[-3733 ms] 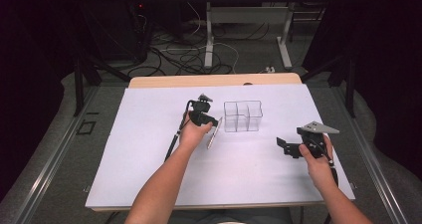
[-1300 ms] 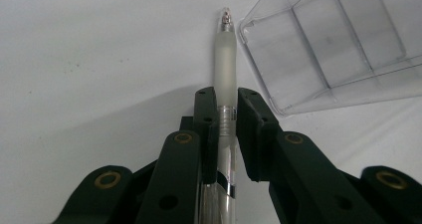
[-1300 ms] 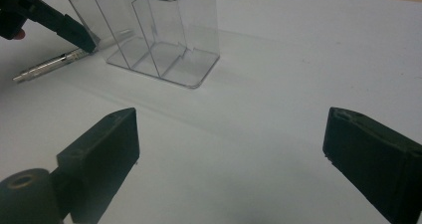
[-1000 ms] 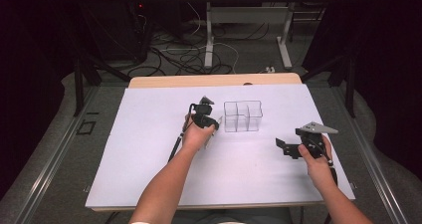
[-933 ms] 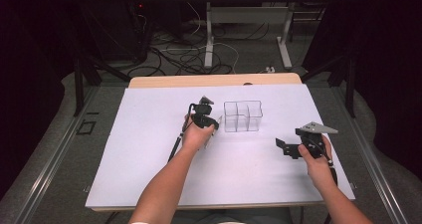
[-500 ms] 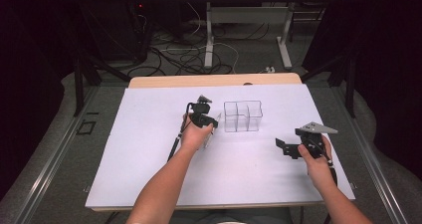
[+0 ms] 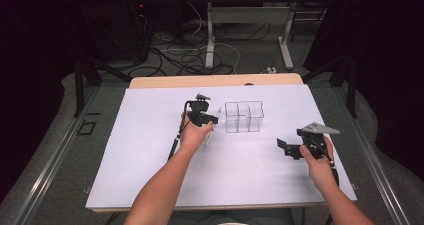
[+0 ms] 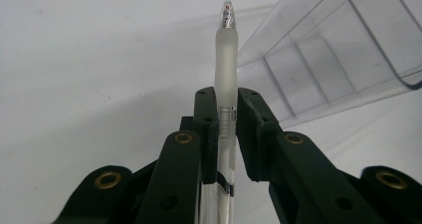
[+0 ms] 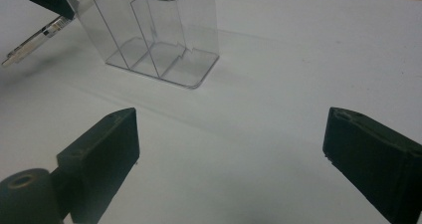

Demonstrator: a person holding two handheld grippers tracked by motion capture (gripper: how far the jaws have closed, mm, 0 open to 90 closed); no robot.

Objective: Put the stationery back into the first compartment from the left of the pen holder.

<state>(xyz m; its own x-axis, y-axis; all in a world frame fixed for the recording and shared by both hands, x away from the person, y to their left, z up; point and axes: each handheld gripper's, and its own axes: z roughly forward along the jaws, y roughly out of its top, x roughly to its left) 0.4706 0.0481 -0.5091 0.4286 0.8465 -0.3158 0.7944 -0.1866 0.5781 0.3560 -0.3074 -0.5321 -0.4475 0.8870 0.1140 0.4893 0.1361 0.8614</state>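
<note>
1. High view: the left gripper (image 7: 209,119) has lifted and drawn slightly closer to the clear organizer (image 7: 244,116) over the last few seconds; the pen (image 7: 212,127), which earlier slanted down toward the white surface (image 7: 125,155), now hangs more nearly upright just left of the organizer's near-left corner.
2. Right gripper (image 7: 289,149) has not moved across the earlier pictures; it rests well apart from the organizer, toward the right edge of the surface.
3. Meaning for the work, as a judgement: the pen is picked up and carried most of the way; what remains is to raise it over the rim and lower it into one of the compartments.
4. Left gripper view: the left gripper (image 8: 227,109) is clamped on the pen (image 8: 226,94), jaws narrow, pinching the barrel just behind the grip sleeve. The organizer (image 8: 328,50) stands just beside the tip, to the right, not touching it.
5. Appearance of the pen: a slim, see-through barrel with dark bands and fine printing, a frosted white grip sleeve, and a small shiny cone at the point, which faces away from the camera.
6. Right gripper view: the right gripper (image 9: 229,149) stands wide and holds nothing. Beyond it, the organizer (image 9: 154,30) shows transparent walls and internal dividers, all compartments vacant; the pen (image 9: 32,41) appears at upper left, clear of the surface (image 9: 298,59).
</note>
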